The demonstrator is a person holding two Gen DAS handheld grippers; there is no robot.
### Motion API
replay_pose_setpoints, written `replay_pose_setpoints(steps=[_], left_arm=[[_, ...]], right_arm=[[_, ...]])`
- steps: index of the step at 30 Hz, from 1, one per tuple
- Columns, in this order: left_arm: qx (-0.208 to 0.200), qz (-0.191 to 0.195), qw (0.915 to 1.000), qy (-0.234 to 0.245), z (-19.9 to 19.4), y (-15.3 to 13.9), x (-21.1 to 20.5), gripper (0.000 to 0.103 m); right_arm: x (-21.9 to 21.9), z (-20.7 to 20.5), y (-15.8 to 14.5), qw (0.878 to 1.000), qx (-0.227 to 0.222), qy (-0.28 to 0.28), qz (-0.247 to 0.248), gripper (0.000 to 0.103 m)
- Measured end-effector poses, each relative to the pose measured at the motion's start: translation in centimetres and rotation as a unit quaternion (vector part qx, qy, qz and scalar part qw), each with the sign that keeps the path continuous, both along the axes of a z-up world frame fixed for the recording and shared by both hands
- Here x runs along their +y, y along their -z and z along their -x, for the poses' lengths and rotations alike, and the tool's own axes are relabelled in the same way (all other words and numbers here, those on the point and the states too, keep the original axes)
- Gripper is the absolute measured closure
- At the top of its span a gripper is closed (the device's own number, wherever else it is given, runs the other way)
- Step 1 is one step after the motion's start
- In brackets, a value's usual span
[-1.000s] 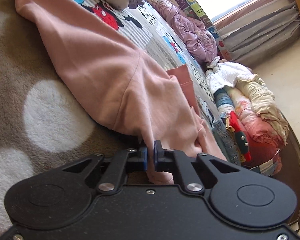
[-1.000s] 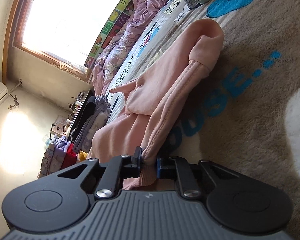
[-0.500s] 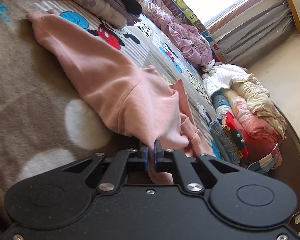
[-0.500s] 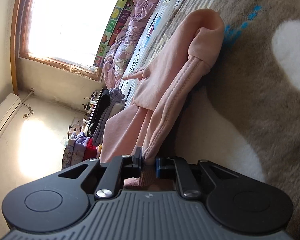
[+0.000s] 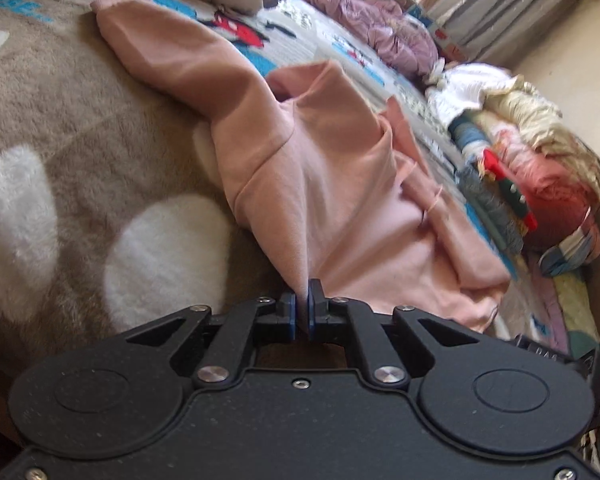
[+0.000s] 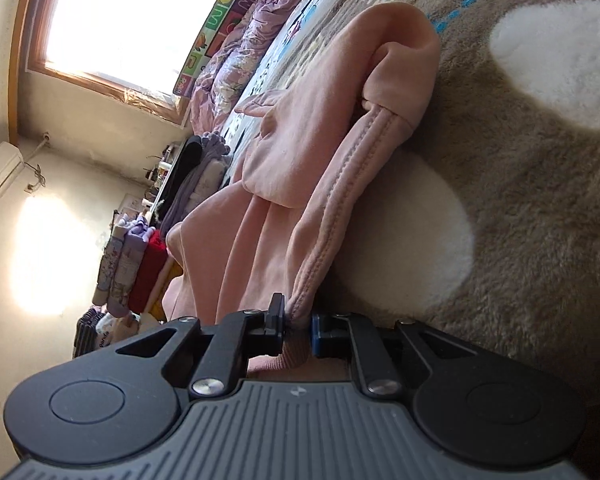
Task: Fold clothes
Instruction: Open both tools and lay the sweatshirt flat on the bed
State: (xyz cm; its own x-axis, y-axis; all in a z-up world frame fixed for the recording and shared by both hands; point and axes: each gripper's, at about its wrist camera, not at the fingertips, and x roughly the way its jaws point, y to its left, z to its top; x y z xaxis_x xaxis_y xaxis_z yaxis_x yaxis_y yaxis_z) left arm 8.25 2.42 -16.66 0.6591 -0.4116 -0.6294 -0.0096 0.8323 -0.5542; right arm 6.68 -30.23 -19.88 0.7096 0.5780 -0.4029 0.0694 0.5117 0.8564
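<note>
The pink sweatshirt [image 5: 324, 168] was judged to be soft, thick fleece: light enough to be lifted by two pinches, limp throughout, and likely to sag and bunch wherever it was not held. Little risk of slipping was expected, since the nap gives the pads purchase, and nothing about it looked fragile. The firmest places to be gripped were judged to be the stitched hems and ribbed edges, where the cloth is doubled.

The garment was spread, rumpled, across the brown plush blanket [image 5: 60, 152] on the bed, with one sleeve [image 5: 172, 56] stretched away towards the folded piles beyond. A fold of the body was seen pinched in the left gripper [image 5: 303, 312], its jaws closed almost to touching on thin cloth, which rose in a taut ridge directly ahead of them. A seamed edge of the sweatshirt [image 6: 340, 184] was clamped in the right gripper [image 6: 296, 326]; its jaws were held a little apart by the thicker band bunched between them, and ribbed cloth was visible behind the pads. In both views the garment ran straight forward from the jaws, drawn tight near the grip and slack farther off.
</note>
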Motion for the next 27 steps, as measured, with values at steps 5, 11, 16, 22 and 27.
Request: replay_pose_setpoints(steps=[5,11,16,22,27], left_arm=[[0.015,0.019,0.9997,-0.009,0.1,-0.6,0.9,0.084],[0.011,0.015,0.9992,-0.035,0.9,-1.5,1.6,0.064],[-0.016,-0.025,0.9981,-0.054,1.7,-3.3,1.4,0.056],[-0.080,-0.086,0.9919,-0.047,2.0,-6.3,-0.2,0.046],[-0.133,-0.132,0.9821,-0.023,1.7,-7.2,-1.5,0.039]], right_arm=[[-0.1,1.2,-0.5,1.000,0.001,0.007,0.011,0.081],[-1.9,3.2,-1.7,0.998,-0.016,0.046,0.030,0.061],[-4.0,4.8,-3.3,0.992,-0.057,0.094,0.067,0.057],[-4.7,5.9,-6.4,0.968,-0.131,0.122,0.174,0.057],[-3.8,4.8,-7.8,0.941,-0.168,0.103,0.276,0.057]])
